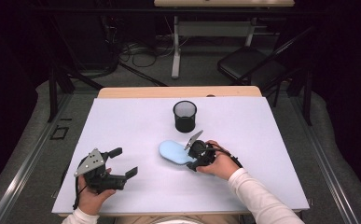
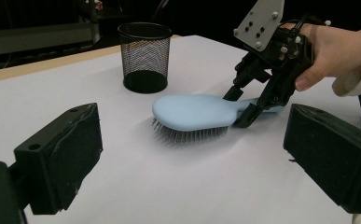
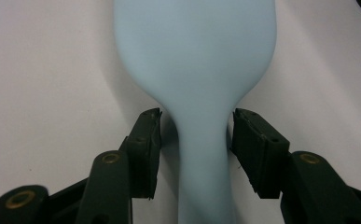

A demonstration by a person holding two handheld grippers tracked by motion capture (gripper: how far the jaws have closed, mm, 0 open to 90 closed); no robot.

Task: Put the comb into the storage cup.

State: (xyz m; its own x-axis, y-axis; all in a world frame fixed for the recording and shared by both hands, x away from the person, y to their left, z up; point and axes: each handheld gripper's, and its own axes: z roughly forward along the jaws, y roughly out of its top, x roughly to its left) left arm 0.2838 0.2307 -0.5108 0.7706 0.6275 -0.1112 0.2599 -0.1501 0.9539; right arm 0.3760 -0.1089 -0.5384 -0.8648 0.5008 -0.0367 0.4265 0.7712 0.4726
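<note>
- Pale blue hairbrush is lying bristle-side down on the white tabletop, just right of centre; the back is smooth, matte plastic, an oval head narrowing into a slim handle. Fine grey bristles are showing under the head in the left gripper view.
- Right gripper is sitting at the brush's 4 o'clock, black jaws straddling the handle neck. Jaws are standing narrow, one pad on each side; a thin sliver of gap is showing on both sides in the right gripper view, so the pads are not yet pressing. A grey three-cornered plate is riding on top.
- Left gripper is resting in the hand at 7 o'clock on the table, jaws spread wide, nothing between them; the pads look blocky, rubbery, scuffed.
- Black wire-mesh cup, cylindrical, is standing upright at 12 o'clock from the brush, near but apart.
</note>
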